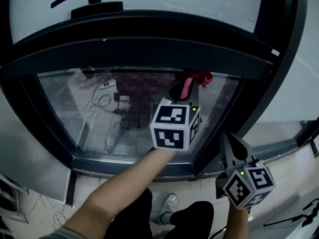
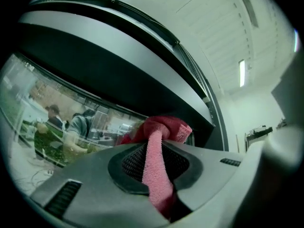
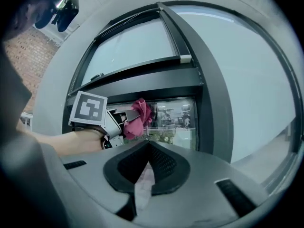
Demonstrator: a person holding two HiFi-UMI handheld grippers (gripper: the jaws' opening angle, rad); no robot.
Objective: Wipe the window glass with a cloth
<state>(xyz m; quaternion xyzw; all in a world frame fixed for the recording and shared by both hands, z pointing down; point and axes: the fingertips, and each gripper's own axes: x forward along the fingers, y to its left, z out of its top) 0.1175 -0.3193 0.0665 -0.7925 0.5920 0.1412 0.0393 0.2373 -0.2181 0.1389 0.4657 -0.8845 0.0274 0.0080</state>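
Pink towelling is the thing to follow. In the head view the cloth (image 1: 197,77) bunches just beyond the fingers of the left gripper (image 1: 177,91), at the upper right corner of the lower pane of window glass (image 1: 94,116), close under the dark frame (image 1: 149,51). It looks pressed to the pane, though contact cannot be confirmed from this angle. The right gripper (image 1: 230,143) hangs lower and off to the side, well clear of the cloth and pointing toward the frame's lower corner.

In the left gripper view the fingers are clamped tight on the cloth (image 2: 157,167). A narrow strip runs back between the pads, and a soft, crumpled wad swells past the tips. The glass (image 2: 57,113) lies ahead and to the left of that wad.

In the right gripper view its own fingers are closed on a pale scrap (image 3: 143,186) whose nature I cannot tell. Far ahead of them the left gripper (image 3: 124,121) holds the cloth (image 3: 138,117) against the pane.

My judgement is that wiping is under way at one corner. The glass is full of reflections, so no cleaned patch can be told from an uncleaned one. The wide stretch of pane to the left of the left fingers probably remains to be covered.
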